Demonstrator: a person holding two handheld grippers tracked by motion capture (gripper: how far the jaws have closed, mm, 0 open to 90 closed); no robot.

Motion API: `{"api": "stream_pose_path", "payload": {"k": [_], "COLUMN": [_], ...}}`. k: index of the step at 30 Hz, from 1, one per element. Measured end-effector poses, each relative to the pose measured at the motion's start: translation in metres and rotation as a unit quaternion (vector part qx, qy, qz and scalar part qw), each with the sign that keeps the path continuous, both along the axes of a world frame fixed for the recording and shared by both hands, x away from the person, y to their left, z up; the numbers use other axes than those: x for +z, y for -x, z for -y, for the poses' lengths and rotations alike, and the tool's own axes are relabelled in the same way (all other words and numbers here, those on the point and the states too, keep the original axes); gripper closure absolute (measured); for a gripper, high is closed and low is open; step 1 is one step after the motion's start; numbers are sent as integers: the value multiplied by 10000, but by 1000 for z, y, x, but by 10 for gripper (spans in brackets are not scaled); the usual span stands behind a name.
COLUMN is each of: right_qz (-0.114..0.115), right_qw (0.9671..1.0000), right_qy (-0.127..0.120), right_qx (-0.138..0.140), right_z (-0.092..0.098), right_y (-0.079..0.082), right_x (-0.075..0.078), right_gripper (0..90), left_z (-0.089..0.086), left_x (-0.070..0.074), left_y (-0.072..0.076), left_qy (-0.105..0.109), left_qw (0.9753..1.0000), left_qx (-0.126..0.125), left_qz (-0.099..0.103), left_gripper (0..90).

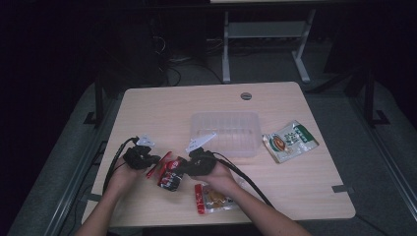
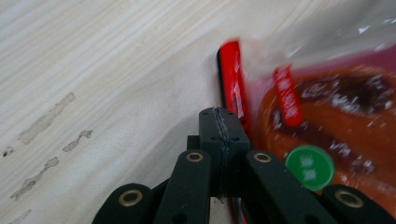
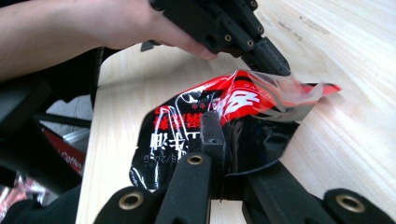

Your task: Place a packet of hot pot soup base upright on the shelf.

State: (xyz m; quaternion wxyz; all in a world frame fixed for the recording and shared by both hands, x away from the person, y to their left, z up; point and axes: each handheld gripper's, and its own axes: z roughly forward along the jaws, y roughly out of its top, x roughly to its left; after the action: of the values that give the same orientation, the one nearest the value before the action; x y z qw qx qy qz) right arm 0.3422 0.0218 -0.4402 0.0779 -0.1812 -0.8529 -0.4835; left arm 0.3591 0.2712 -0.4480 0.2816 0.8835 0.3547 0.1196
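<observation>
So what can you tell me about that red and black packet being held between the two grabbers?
The red and black packet is a glossy plastic pouch, black below and red above, with white printed characters and a clear crinkled strip along one edge. It is creased and lifted slightly off the pale wooden table, near its front. The right gripper is shut on its black part; the left gripper pinches its edge from the other side.

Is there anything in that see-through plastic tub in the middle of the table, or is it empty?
Empty, as far as the high view shows. Through the clear plastic tub only its ribbed bottom and the table appear; the snack packets all lie outside it.
</observation>
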Motion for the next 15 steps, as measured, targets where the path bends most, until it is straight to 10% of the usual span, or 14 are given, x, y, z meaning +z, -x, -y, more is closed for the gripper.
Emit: {"api": "stream_pose_path", "payload": {"k": [15], "right_qz": [668], "right_qw": [9967], "right_qy": [255], "right_qx": [377], "right_z": [36], "right_y": [12], "right_x": [28], "right_gripper": [900], "left_z": [-7], "left_x": [4], "left_y": [2], "left_qy": [341], "left_qw": [9993], "left_qx": [154], "left_qz": [-1], "left_gripper": [832]}}
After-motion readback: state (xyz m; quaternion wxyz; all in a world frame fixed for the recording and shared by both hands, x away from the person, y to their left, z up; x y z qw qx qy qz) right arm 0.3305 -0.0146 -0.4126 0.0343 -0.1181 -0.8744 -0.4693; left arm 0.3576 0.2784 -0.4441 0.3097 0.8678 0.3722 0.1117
